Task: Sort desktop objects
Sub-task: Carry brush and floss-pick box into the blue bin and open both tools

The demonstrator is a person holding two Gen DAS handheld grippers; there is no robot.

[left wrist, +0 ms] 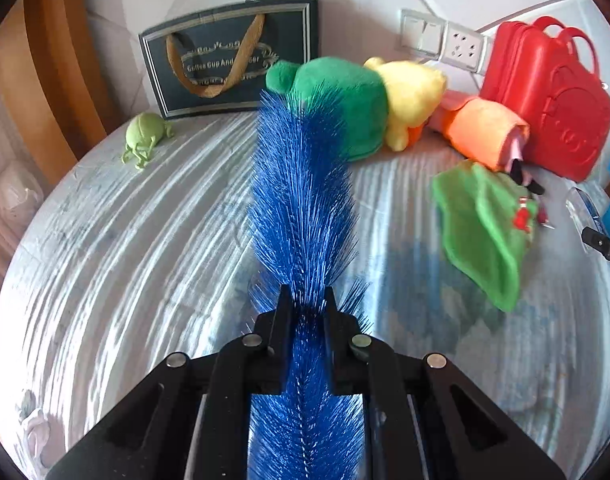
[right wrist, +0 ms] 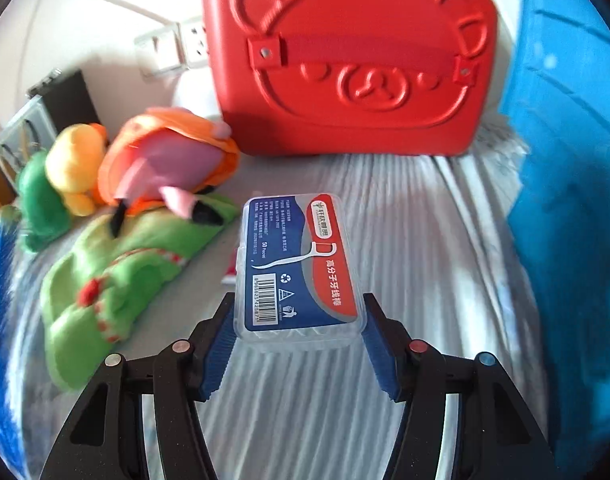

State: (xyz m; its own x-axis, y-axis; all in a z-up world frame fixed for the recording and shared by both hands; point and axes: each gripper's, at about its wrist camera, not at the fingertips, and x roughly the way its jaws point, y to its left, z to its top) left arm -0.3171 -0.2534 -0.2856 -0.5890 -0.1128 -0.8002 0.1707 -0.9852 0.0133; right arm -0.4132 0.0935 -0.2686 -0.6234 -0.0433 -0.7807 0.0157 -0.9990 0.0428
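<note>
Blue bristles fill the middle of the left wrist view: the left hand-held gripper (left wrist: pixel 308 300) is clamped tight on a long blue brush (left wrist: pixel 303 184), whose bristled length runs forward over the table (left wrist: pixel 117 240) toward a green plush (left wrist: pixel 341 100) at the back. The brush appears lifted clear of the striped cloth, though how high cannot be told.

In the right wrist view the right hand-held gripper (right wrist: pixel 299 332) straddles the near end of a clear floss pick box (right wrist: pixel 299 264), its jaws partly apart with one blue pad at each long side. The left pad looks to be touching the box wall; on the right a sliver of gap may remain (the blur makes it hard to be sure), so I would not call the box gripped yet. It lies flat on the cloth, just beside a green cloth toy (right wrist: pixel 117 276) and in front of a red case (right wrist: pixel 353 60).

The step in hand, as I judge it, is picking up the floss box while the brush is already carried. The next move calls for closing squarely on both sides, then a straight lift, since the smooth plastic could twist or slip out.
</note>
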